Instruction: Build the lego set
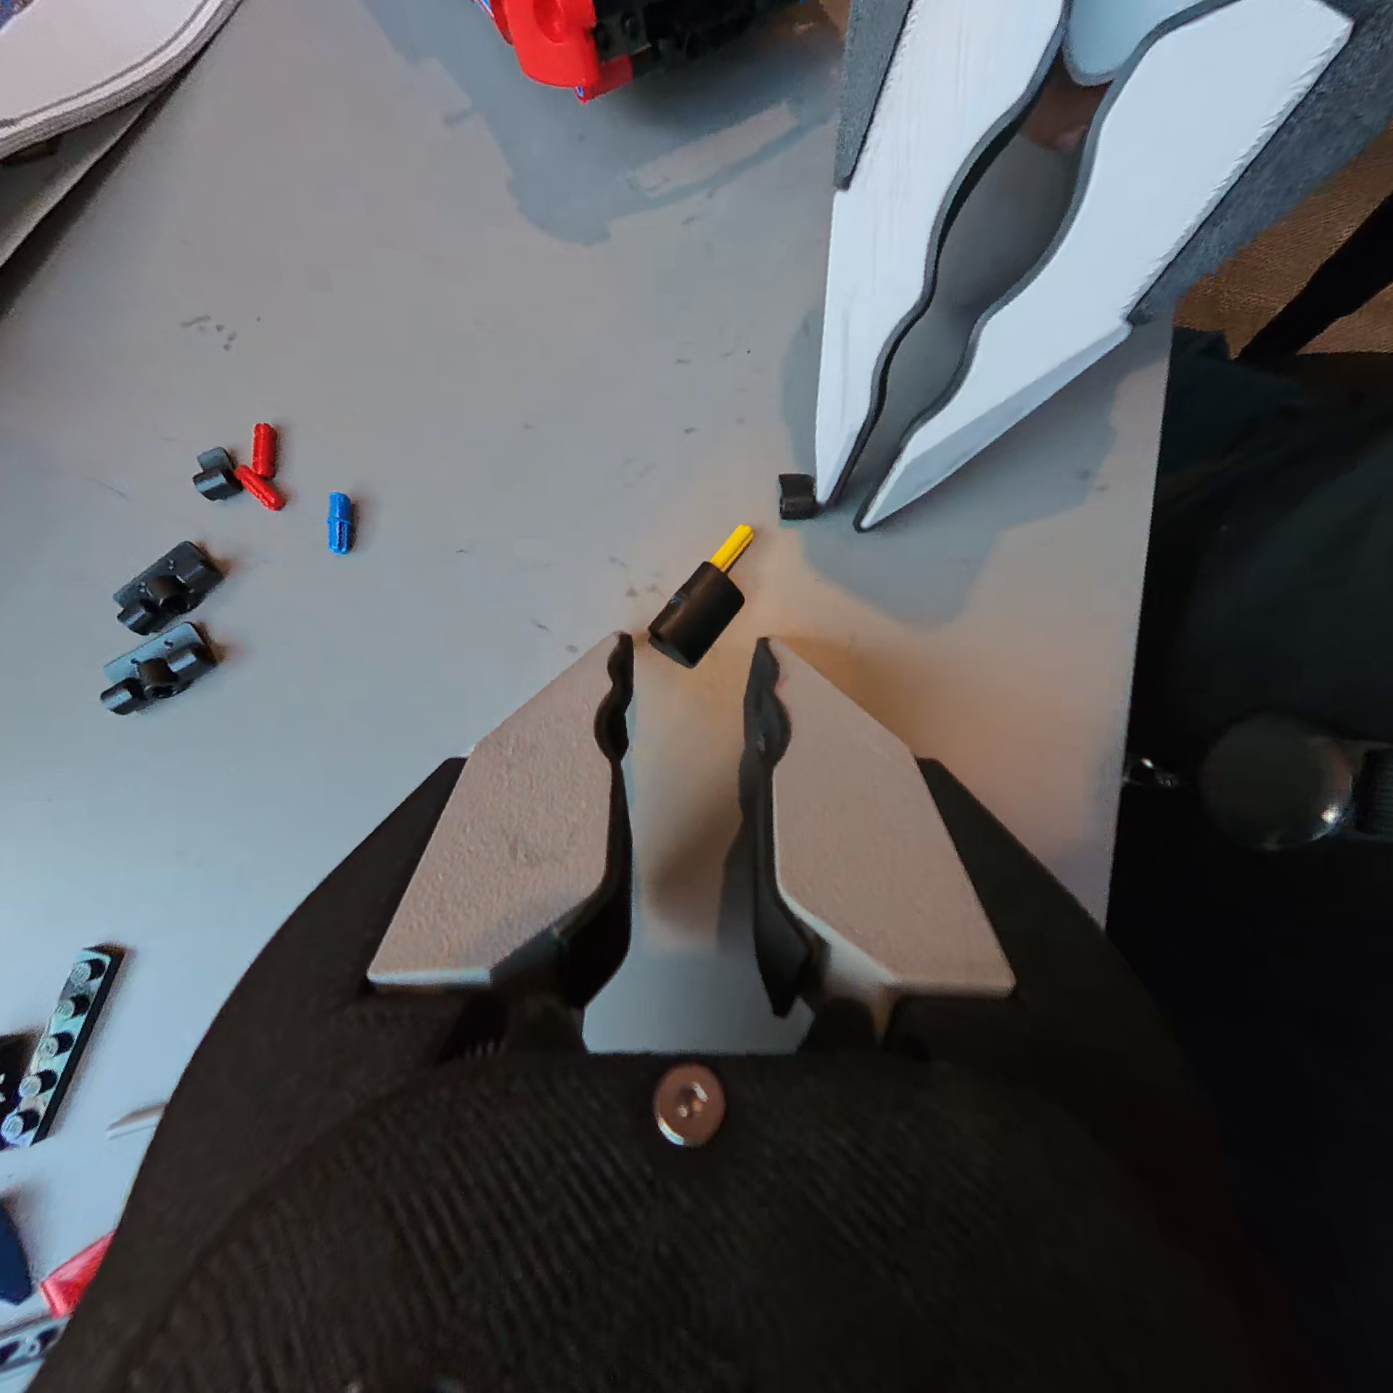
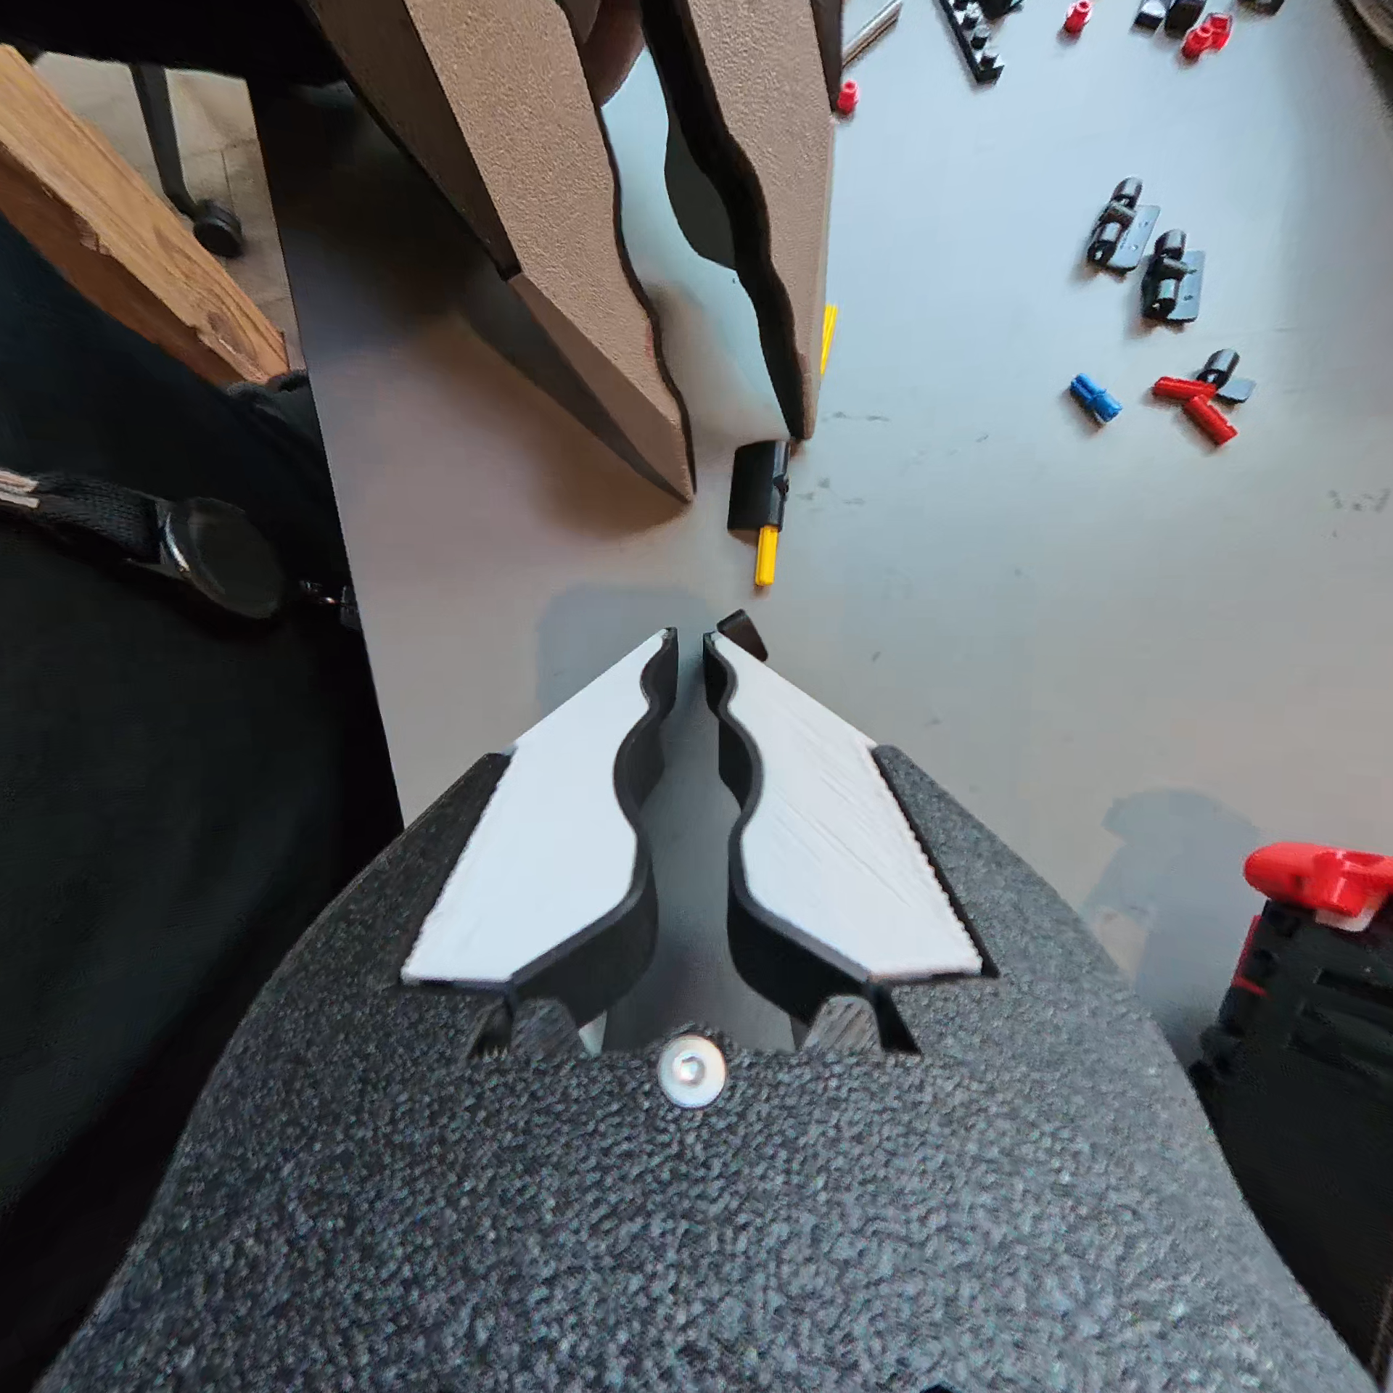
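Observation:
A black cylinder piece with a yellow axle [image 1: 697, 614] lies on the grey table [image 1: 452, 301], just ahead of my left gripper [image 1: 692, 644]. That gripper is open and empty, low over the table. In the right wrist view the same piece [image 2: 757, 490] lies close by one tip of the left gripper [image 2: 740, 463]. My right gripper [image 2: 687, 639] has white fingers nearly together with nothing between them. A small black piece [image 2: 742, 633] lies beside its tip. It also shows in the left wrist view [image 1: 797, 496], next to the right gripper [image 1: 846, 512].
Loose parts lie further along the table: two red pins [image 1: 262, 467], a blue pin [image 1: 340, 522], two black connectors [image 1: 162, 626] and a black studded plate [image 1: 56, 1044]. A red and black build [image 2: 1311, 942] stands by the right gripper. The table edge [image 1: 1131, 678] is close by. My hands' fingertips stand some 5 cm from each other.

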A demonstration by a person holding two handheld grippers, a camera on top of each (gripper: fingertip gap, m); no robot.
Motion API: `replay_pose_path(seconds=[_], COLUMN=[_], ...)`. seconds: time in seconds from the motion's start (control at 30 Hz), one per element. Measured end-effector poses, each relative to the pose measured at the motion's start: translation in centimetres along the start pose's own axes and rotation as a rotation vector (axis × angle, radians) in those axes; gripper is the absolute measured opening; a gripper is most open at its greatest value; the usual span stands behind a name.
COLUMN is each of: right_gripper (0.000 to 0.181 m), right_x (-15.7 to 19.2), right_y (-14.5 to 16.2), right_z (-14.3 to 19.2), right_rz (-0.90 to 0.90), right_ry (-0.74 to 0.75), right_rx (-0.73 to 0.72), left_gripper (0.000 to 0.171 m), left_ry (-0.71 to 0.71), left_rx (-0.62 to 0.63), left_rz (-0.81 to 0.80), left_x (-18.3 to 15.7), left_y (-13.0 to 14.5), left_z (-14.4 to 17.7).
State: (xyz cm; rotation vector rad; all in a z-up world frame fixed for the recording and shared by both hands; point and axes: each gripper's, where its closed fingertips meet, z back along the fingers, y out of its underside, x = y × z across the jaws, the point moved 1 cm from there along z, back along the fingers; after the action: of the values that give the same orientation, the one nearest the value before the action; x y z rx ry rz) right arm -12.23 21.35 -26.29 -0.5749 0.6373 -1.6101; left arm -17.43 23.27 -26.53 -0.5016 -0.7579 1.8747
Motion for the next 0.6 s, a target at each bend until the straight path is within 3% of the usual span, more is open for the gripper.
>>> replay_pose_path(seconds=[0.6], right_gripper=[0.015], right_x=[-1.9], right_y=[0.4], right_z=[0.9], right_rz=[-0.085], right_ry=[0.101], right_rx=[-0.052], left_gripper=[0.032], left_ry=[-0.056], left_rx=[-0.012], left_rz=[-0.032], left_x=[0.4], left_y=[0.8], left_z=[1.0])
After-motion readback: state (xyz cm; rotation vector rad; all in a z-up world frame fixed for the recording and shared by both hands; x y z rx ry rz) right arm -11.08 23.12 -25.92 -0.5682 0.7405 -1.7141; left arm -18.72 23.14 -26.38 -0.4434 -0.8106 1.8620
